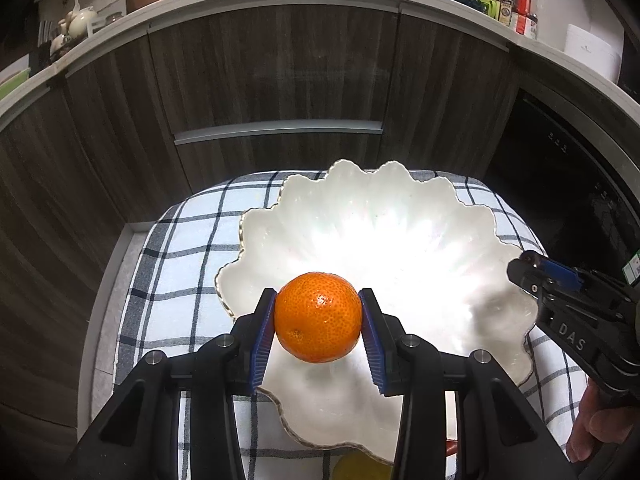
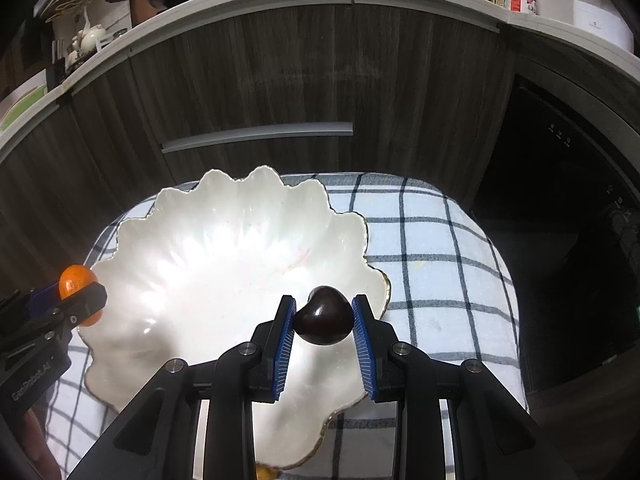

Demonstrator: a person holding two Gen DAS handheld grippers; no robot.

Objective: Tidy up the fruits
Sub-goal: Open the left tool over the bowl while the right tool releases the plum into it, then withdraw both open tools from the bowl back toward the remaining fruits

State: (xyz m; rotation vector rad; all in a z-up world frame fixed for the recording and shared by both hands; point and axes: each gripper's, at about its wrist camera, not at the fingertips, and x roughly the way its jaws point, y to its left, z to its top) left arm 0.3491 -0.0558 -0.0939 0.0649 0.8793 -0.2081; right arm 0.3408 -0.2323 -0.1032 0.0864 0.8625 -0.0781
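Checked cloth (image 1: 188, 280) covering a small raised surface, near dark wood cabinet fronts (image 1: 272, 76); cloth edges dropping off at left and right. Dark appliance front (image 2: 580, 220) at right. Open strip of cloth right of the bowl in the right wrist view, narrower strip left of it in the left wrist view.

White scalloped bowl (image 1: 400, 208) with gilt rim centred on cloth, interior bare and glaring under light. No fruit resting inside.

Left gripper (image 1: 318, 320) clamped partway closed on orange mandarin (image 1: 318, 316), blue pads (image 1: 264, 340) pressing both sides; fruit held above the bowl's near-left rim. Same mandarin (image 2: 76, 284) seen at bowl's left edge from the right wrist.

Right gripper (image 2: 324, 322) nearly closed, gripping small dark glossy fruit (image 2: 324, 320) between its pads, over the bowl's near-right rim. Right gripper (image 1: 568, 308) also visible at bowl's right edge in the left view, hand (image 1: 600, 420) below it.

Yellow fruit (image 1: 360, 468) partly hidden at bottom, just outside the bowl's near rim.
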